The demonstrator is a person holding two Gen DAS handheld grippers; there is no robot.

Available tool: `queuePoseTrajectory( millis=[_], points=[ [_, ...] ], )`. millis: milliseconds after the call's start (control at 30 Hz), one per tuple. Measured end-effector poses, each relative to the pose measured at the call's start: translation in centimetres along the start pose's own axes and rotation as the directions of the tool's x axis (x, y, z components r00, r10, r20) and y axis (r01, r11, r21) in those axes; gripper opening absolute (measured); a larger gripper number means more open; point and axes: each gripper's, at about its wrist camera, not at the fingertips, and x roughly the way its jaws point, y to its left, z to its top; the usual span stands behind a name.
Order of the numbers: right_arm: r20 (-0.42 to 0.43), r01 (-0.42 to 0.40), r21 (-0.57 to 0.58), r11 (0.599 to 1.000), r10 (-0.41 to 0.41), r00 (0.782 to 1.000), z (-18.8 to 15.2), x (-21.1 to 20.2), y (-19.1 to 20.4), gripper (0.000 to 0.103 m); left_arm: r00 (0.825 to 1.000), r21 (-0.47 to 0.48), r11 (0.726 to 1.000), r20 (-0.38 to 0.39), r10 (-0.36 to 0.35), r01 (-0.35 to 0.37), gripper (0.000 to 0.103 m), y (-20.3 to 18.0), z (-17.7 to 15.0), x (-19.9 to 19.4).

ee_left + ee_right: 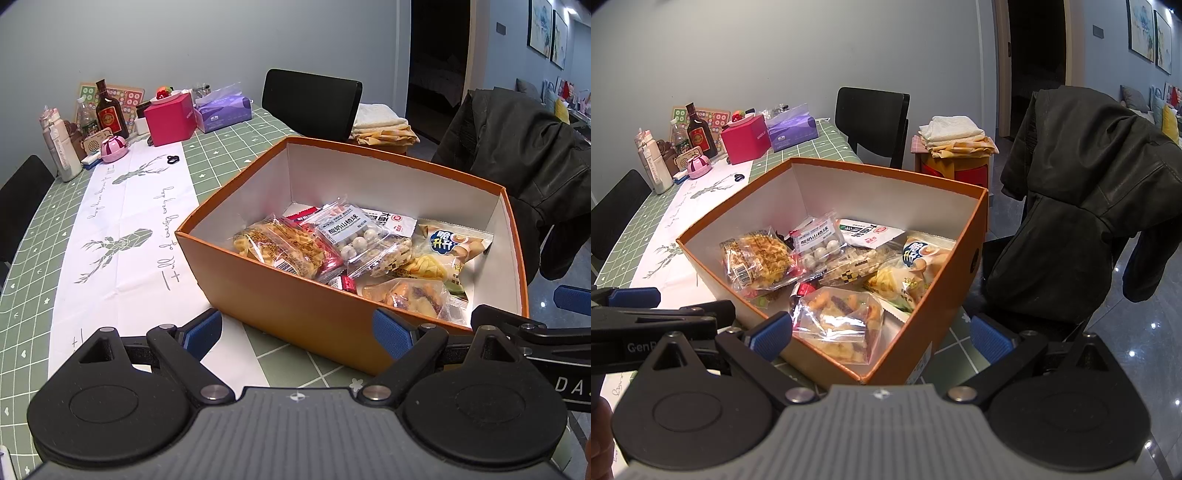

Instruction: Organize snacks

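An orange cardboard box [280,295] [964,258] with white inner walls stands on the table and holds several snack packets. Among them are a waffle packet [280,247] [757,258], a clear bag of white balls [351,230] [820,243], a white sachet [868,230] and a clear bag of orange crisps [838,321] [410,295]. My left gripper [299,332] is open, just short of the box's near wall, with nothing between its fingers. My right gripper [882,332] is open at the box's near corner, also holding nothing. Each gripper shows at the edge of the other's view.
The table [229,147] has a green checked cloth and a white runner [129,221]. At its far end stand a pink box [170,118], a tissue pack [221,110], bottles [110,110] and small items. Black chairs [310,99] surround it; a dark jacket [1089,184] hangs on one. Folded cloths [956,136] sit on a stool.
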Motion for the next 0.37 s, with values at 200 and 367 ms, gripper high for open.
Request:
queuePoseTrajectory(
  millis=[200,367],
  points=[
    [0.0,-0.003,-0.002,1.0,0.003,1.0,-0.19,-0.24,0.02,0.1,1.0,0.004,1.0,0.006,0.002,-0.002,0.103,-0.02,-0.13,-0.22],
    [0.004,-0.003,-0.003,1.0,0.003,1.0,-0.48,-0.66,0.09,0.1,1.0,0.008,1.0,0.016,0.004,-0.005,0.103,-0.01,-0.21,-0.43]
  ],
)
